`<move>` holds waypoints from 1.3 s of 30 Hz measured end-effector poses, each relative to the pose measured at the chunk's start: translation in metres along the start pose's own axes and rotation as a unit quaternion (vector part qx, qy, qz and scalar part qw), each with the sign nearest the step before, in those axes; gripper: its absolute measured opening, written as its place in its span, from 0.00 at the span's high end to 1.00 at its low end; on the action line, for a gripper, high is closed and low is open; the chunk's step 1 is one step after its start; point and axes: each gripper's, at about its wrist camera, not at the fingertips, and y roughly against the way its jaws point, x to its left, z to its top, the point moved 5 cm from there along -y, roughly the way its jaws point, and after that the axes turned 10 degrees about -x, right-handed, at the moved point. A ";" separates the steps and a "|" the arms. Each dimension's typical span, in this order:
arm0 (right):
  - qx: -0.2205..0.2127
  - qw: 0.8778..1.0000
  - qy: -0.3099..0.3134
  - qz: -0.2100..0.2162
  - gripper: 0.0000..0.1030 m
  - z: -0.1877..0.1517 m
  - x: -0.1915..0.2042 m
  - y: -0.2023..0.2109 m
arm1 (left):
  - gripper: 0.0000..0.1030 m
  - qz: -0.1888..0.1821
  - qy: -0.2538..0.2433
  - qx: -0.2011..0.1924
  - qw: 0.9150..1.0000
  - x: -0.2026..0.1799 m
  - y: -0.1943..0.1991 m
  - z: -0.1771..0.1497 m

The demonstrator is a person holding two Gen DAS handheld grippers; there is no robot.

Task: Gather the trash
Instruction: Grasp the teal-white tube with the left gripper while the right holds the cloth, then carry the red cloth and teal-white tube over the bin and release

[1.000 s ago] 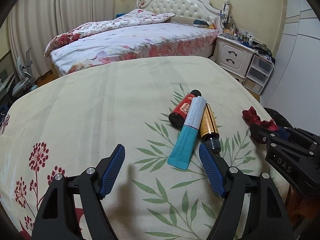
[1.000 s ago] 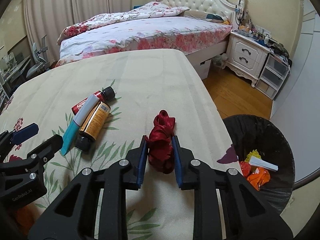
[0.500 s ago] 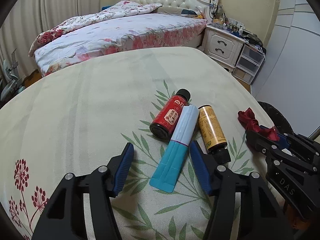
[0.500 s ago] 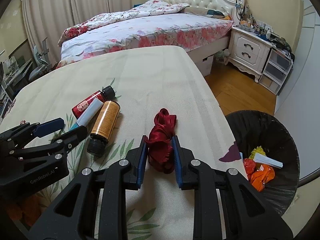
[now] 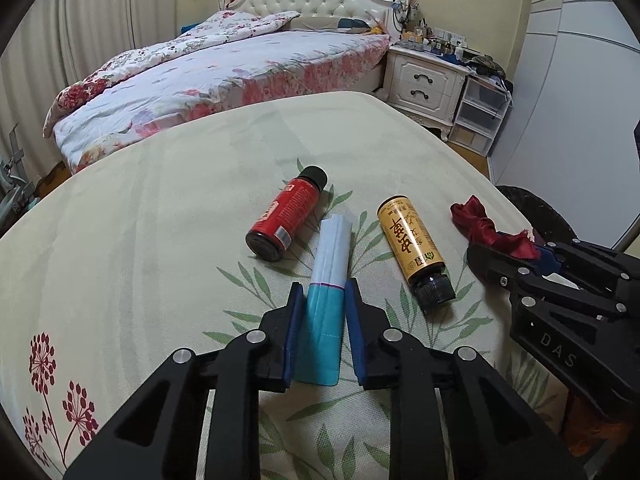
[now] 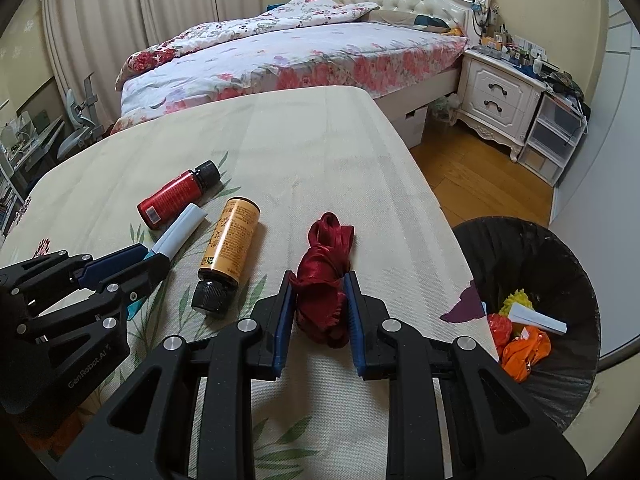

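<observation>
My left gripper (image 5: 321, 294) is shut on a flat teal-and-white packet (image 5: 326, 296) that lies on the leaf-print table cloth (image 5: 160, 240); the packet also shows in the right wrist view (image 6: 178, 232). A red bottle (image 5: 286, 220) lies to its left and a yellow bottle (image 5: 416, 254) to its right, both on their sides. My right gripper (image 6: 318, 280) is shut on a bundle of dark red ribbon (image 6: 324, 276) that rests on the cloth near the table's right edge. A black bin (image 6: 532, 308) stands on the floor to the right, with trash inside.
The table's right edge (image 6: 440, 216) drops to a wooden floor (image 6: 480, 176). A bed (image 6: 300, 52) lies beyond the table, with a white nightstand (image 6: 496, 96) and plastic drawers (image 6: 556, 136) at the far right. A chair (image 6: 80, 128) stands at the far left.
My left gripper has moved forward over the teal packet and closed on it. The yellow bottle has shifted away from the packet. My right gripper has stayed shut on the red ribbon.
</observation>
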 end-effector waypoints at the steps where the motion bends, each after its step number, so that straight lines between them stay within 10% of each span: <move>1: 0.000 1.000 0.001 0.000 0.77 0.000 0.000 0.000 | 0.79 -0.001 0.000 0.000 1.000 0.000 0.001 -0.001; 39: -0.060 0.998 0.012 -0.011 0.78 -0.008 0.002 0.044 | 0.81 0.051 0.060 -0.056 0.995 0.013 0.044 -0.014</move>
